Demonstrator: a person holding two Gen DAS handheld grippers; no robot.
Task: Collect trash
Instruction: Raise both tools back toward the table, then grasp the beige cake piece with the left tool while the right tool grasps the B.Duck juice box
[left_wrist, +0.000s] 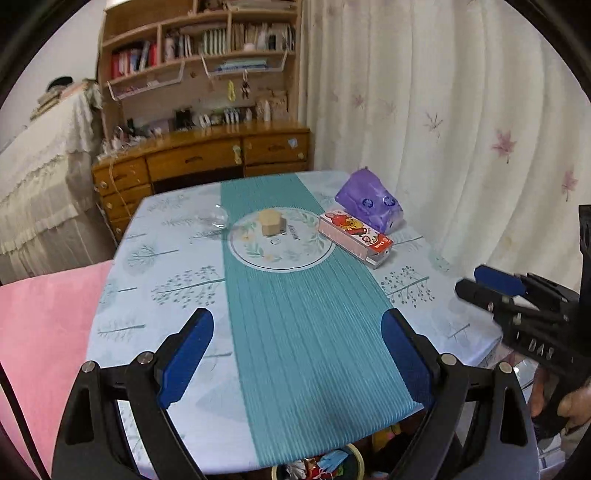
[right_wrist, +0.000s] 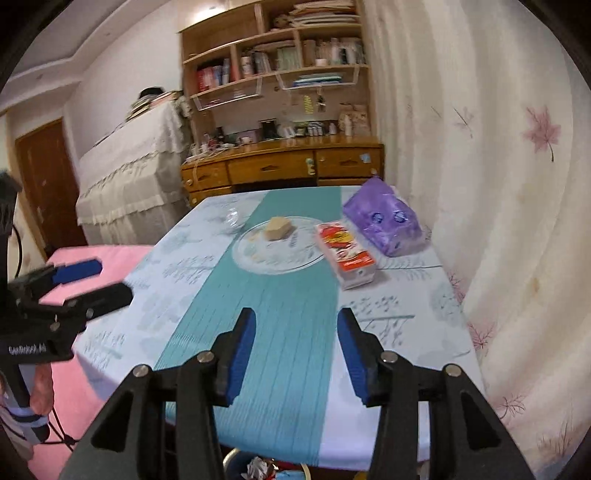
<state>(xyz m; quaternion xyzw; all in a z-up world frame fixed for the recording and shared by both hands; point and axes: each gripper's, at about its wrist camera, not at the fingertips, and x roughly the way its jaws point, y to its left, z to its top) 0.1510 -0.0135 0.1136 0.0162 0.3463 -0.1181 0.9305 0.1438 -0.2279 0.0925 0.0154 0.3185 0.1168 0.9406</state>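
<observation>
Above table (left_wrist: 295, 332), both grippers' jaws apart.

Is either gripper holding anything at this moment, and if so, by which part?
Nothing is held. The left gripper and right gripper are both open and empty above the table.

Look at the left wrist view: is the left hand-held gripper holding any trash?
No. The left hand-held gripper is open, and only the tablecloth shows between its blue pads.
</observation>
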